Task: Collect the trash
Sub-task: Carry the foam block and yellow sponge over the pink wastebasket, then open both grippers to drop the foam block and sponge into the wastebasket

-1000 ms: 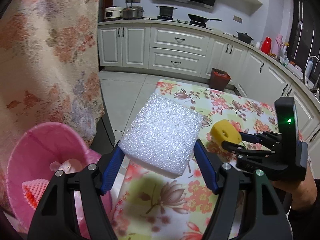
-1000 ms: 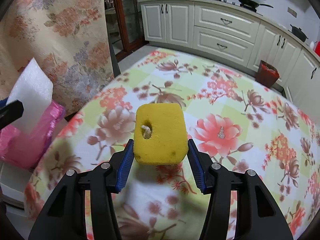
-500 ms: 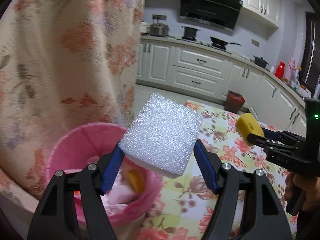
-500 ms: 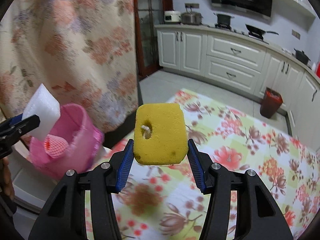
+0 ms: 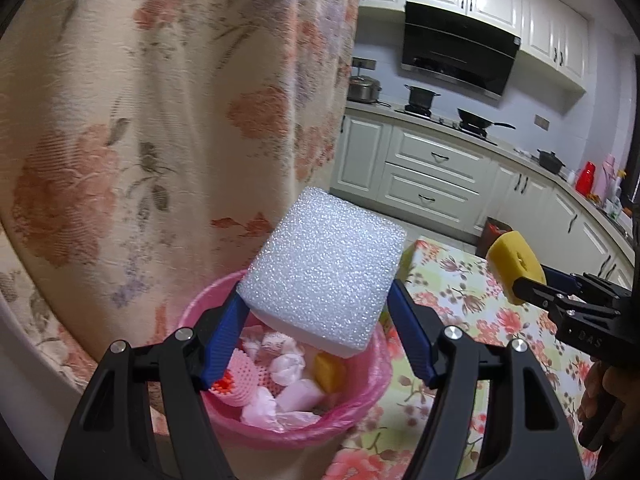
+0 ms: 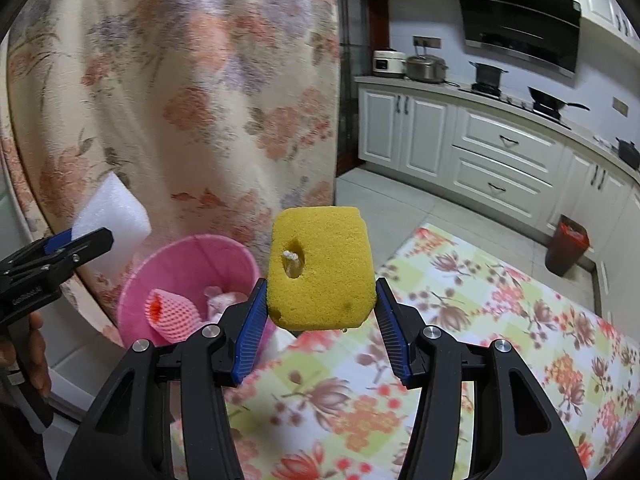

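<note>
Kitchen cabinets fill two o'clock. White foam block [image 5: 320, 268], pinched by the left gripper [image 5: 316, 336], has been carried above the pink bin [image 5: 360, 400]; release seems imminent. Yellow sponge [image 6: 320, 268] is clamped in the right gripper [image 6: 320, 328].

Pretty normal kitchen: white cabinets [image 6: 504, 148], black range hood [image 5: 456, 50], tiled floor [image 6: 404, 208], big floral curtain [image 5: 140, 120], flowery tablecloth [image 6: 500, 320].
</note>
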